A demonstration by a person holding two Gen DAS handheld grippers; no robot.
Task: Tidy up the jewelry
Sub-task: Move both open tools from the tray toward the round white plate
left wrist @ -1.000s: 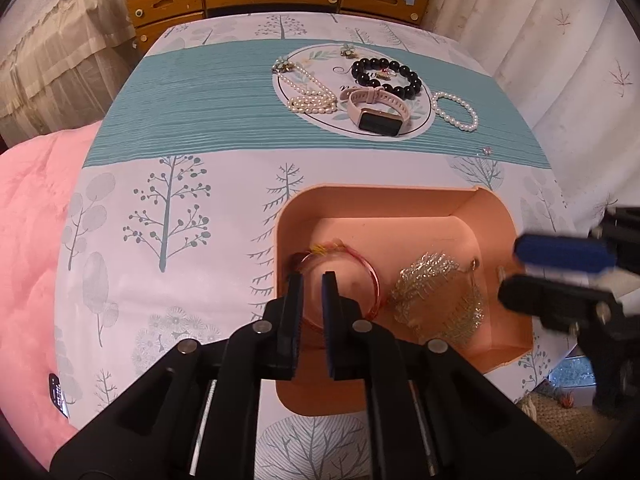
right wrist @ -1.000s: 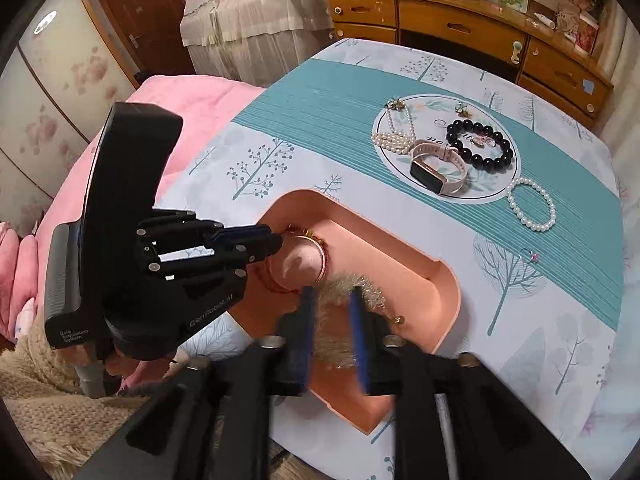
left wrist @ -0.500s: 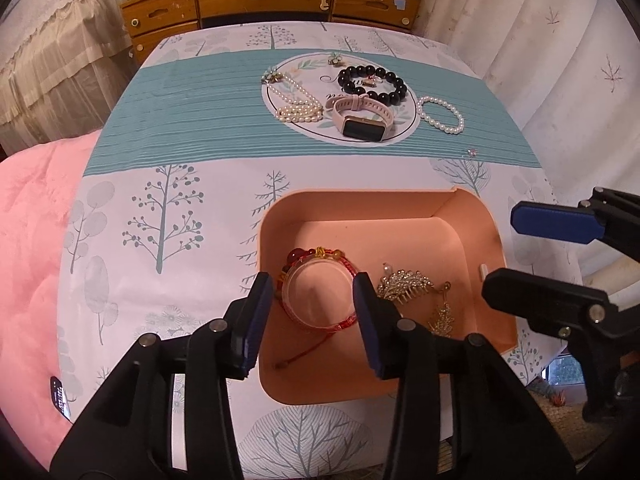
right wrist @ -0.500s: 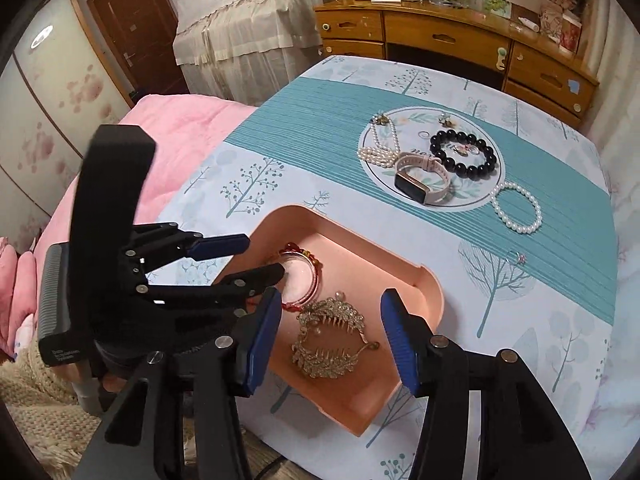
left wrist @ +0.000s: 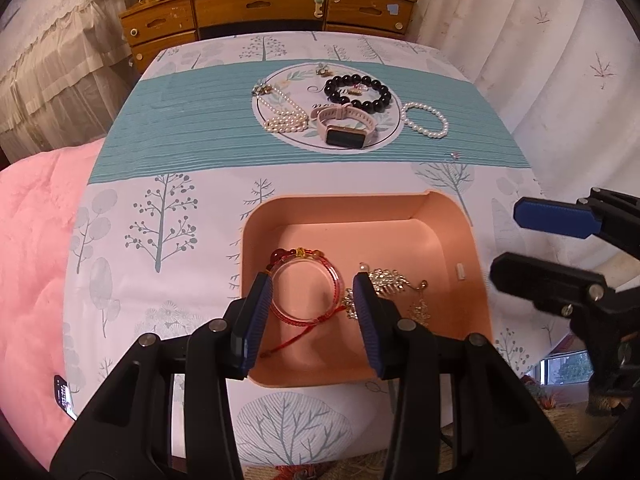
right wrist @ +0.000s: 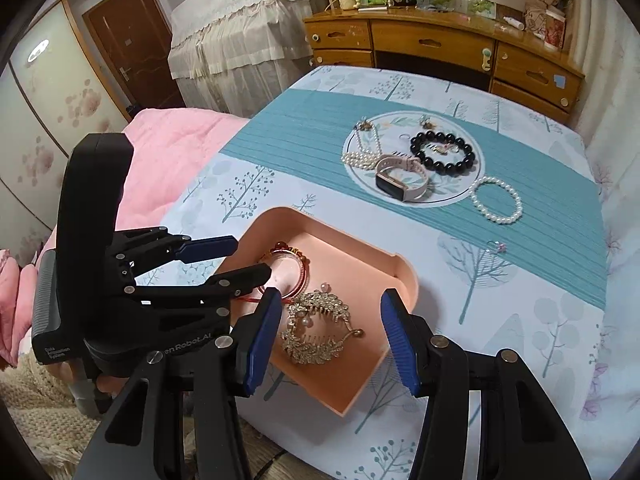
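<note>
A pink tray (left wrist: 352, 208) (right wrist: 356, 384) sits near the table's front edge. In it lie a red bracelet (left wrist: 306, 292) (right wrist: 302, 266) and a gold leaf hair comb (left wrist: 386, 280) (right wrist: 318, 328). My left gripper (left wrist: 314, 300) (right wrist: 224, 260) is open and empty above the bracelet. My right gripper (right wrist: 330, 336) (left wrist: 532, 244) is open and empty above the comb. Farther back lie a pink watch (left wrist: 344, 130) (right wrist: 400, 178), a black bead bracelet (left wrist: 358, 90) (right wrist: 444, 152), a pearl necklace (left wrist: 284, 114) (right wrist: 362, 150) and a pearl bracelet (left wrist: 424, 120) (right wrist: 496, 200).
A small ring (left wrist: 455, 155) (right wrist: 496, 246) lies on the cloth right of the tray. A wooden dresser (left wrist: 264, 4) (right wrist: 436, 44) stands behind the table. A pink blanket (left wrist: 32, 240) (right wrist: 168, 148) lies to the left. Curtains (left wrist: 540, 60) hang on the right.
Both grippers have opened and pulled back and up from the tray. The red bracelet and the gold comb now lie free in the tray.
</note>
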